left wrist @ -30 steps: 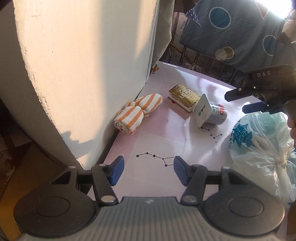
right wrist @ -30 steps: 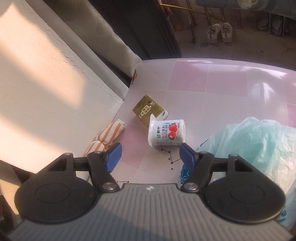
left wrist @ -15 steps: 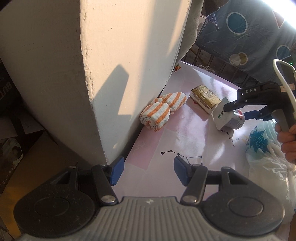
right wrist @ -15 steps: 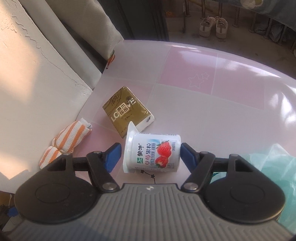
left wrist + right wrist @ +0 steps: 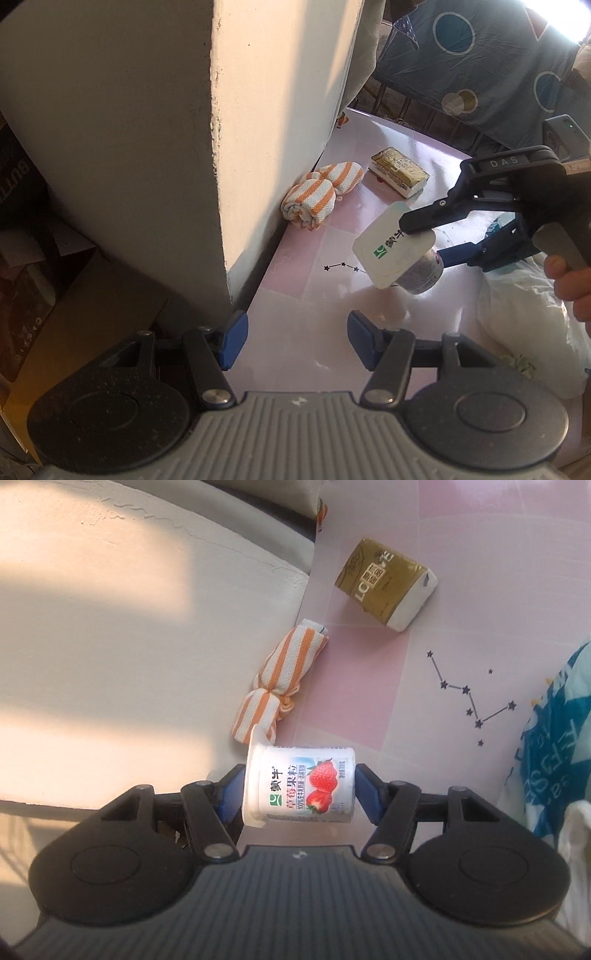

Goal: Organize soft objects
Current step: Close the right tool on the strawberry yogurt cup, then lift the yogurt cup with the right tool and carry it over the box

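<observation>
Right wrist: strawberry-printed yogurt cup (image 5: 301, 788)

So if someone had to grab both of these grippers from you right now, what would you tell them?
Left gripper: open, empty, hovering over the near edge of the table by the wall.
Right gripper: jaws have just been closing and the pads now press both ends of the yogurt cup, which lies sideways between them.
The striped towel roll lies against the wall, with the gold tissue pack just beyond it. The plastic bag is on the right.
Done: cup gripped.
Left: place the cup, then probably deal with the towel and tissue pack, both loose on the table.
</observation>
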The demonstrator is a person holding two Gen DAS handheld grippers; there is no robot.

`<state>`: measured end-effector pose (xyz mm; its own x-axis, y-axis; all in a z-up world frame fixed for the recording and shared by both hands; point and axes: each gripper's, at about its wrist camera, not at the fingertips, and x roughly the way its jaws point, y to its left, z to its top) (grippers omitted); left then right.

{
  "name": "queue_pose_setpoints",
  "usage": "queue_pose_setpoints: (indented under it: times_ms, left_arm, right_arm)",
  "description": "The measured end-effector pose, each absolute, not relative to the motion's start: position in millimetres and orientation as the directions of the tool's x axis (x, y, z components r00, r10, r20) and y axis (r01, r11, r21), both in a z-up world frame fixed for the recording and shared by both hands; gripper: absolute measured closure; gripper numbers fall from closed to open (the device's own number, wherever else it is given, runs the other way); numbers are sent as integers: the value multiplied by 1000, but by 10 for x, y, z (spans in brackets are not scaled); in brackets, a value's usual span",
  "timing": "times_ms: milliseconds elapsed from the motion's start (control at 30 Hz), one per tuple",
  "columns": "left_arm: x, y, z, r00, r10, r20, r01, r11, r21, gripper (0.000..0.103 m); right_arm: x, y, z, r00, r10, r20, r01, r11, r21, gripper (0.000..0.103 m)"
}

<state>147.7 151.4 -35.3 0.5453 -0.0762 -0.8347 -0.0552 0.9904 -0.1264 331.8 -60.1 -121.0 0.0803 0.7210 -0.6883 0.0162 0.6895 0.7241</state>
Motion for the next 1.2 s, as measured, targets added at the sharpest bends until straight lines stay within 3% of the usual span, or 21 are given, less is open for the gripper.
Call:
queue_pose_setpoints:
  times_ms: [167, 433, 767, 1200]
  left_arm:
    - [1418, 1515, -345, 546, -82, -834, -34, 992, -120, 43]
    - [1424, 1313, -332, 565, -116, -817, 84, 993, -83, 42]
    - [1589, 557, -408, 589, -142, -795, 377, 919, 116, 41]
    - [1890, 246, -632, 601, -140, -787, 417, 895, 160, 45]
  right_arm:
    - [3196, -578, -1313, 73, 697, -714, 17, 715, 699, 41]
    - [3127, -747, -910, 188, 506, -842, -98, 862, 497, 42]
    - [3085, -879, -919, 222, 594, -773, -30, 797, 603, 63]
    - [3126, -861, -1112, 181, 656, -733, 6, 744, 668, 71]
